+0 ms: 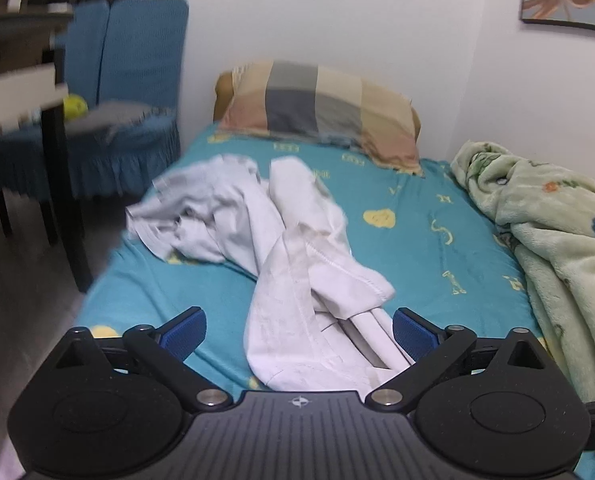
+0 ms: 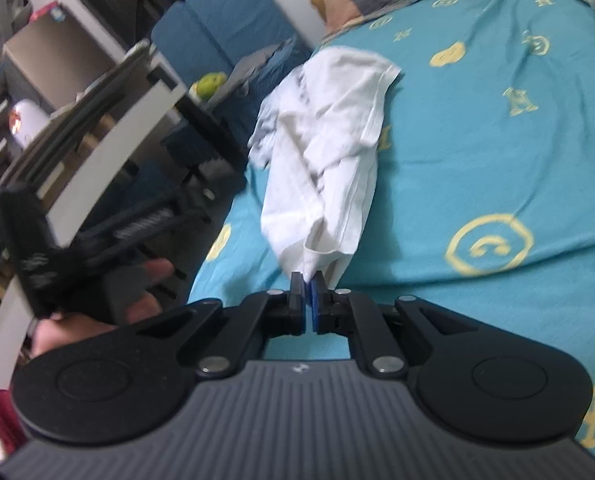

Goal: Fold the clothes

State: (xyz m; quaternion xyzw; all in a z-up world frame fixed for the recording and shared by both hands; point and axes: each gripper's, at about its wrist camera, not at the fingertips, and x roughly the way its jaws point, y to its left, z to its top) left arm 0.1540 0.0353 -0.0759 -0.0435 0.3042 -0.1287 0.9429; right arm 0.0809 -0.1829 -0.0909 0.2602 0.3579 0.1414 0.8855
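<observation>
right gripper – pinching a corner of the white garment | left gripper – wide, garment lying between its fingers, ungripped | bed underneath

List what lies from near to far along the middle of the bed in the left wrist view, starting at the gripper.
left gripper, jaws open → white garment crumpled on the teal bedsheet → plaid pillow → white wall.
</observation>
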